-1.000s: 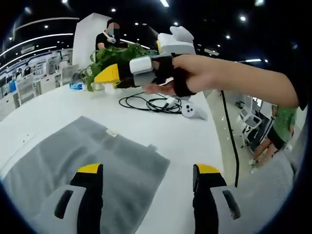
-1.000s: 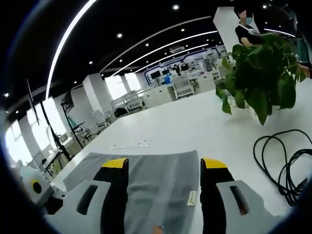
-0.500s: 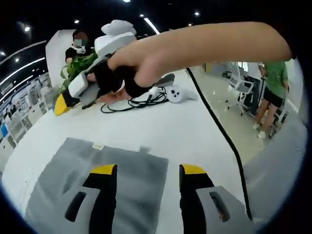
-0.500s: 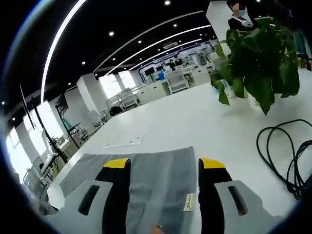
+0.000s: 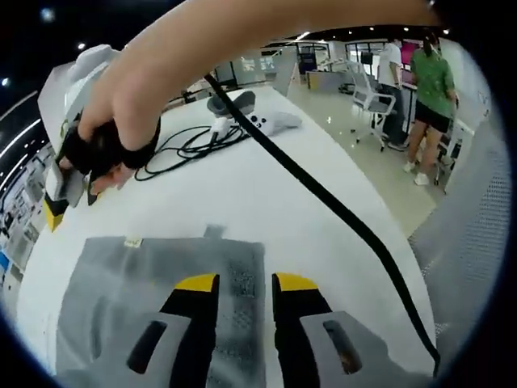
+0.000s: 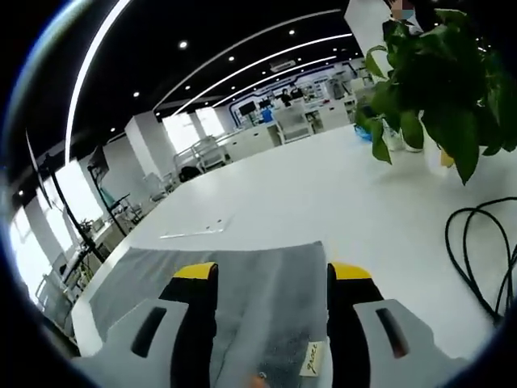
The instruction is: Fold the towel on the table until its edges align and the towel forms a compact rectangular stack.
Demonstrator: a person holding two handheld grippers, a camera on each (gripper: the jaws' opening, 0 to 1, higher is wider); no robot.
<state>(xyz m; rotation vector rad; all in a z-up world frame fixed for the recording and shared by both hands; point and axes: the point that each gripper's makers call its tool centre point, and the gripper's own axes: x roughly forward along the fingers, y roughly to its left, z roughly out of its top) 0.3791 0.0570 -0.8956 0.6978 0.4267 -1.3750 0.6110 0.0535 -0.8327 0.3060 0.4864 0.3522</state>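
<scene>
1. I had the grey towel (image 5: 161, 275) lying flat on the white table (image 5: 266, 202); I judged this the grasping step, no fold made yet.
2. My left gripper (image 5: 236, 284) sat over one towel edge, jaws narrowly parted, nothing clamped that I could see.
3. My right gripper (image 6: 271, 275) straddled another edge by the label (image 6: 310, 360), jaws wide apart.
4. Next called for pinching both edges, then lifting together; the cable (image 6: 485, 250) lay near.

A leafy plant (image 6: 440, 89) stands beside coiled black cable (image 6: 485, 250) on the table (image 6: 323, 194).
</scene>
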